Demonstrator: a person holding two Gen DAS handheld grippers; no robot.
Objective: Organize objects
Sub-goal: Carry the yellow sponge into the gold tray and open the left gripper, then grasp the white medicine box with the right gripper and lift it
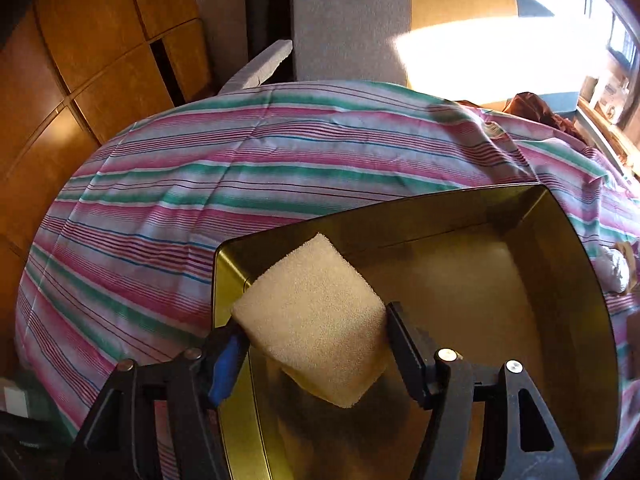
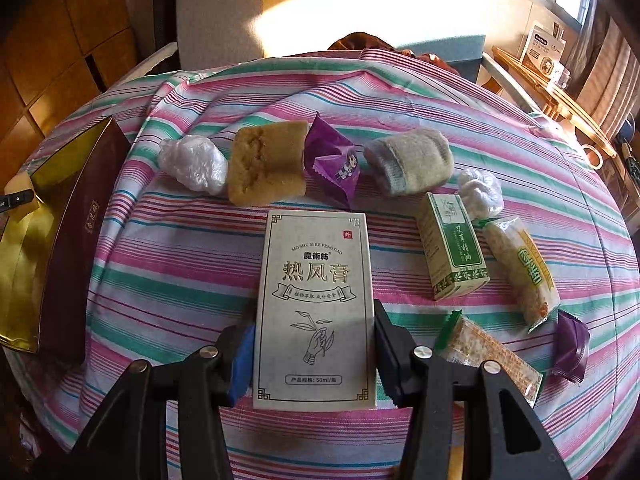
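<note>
Over the gold-lined box (image 1: 560, 280) at the left edge of the striped tablecloth (image 1: 200, 184), the left gripper (image 1: 316, 344) hangs with a pale sponge (image 1: 312, 320) between its fingers; the sponge looks to be slipping free, one pad touching at most, so I read the jaws as parted around it and releasing it. This is likely the drop-off step, and the sponge tilts with its long axis running from the box's near left wall down toward the floor of the box. Near the front edge of the cloth, the right gripper (image 2: 314, 356) stands astride a white carton (image 2: 316, 308), its pads against the carton's two long sides, seemingly clamped on it. The carton lies flat, long axis pointing from the front edge toward the far row of items. Next, the left must clear the box while the right lifts the carton level and carries it leftward to the box.
</note>
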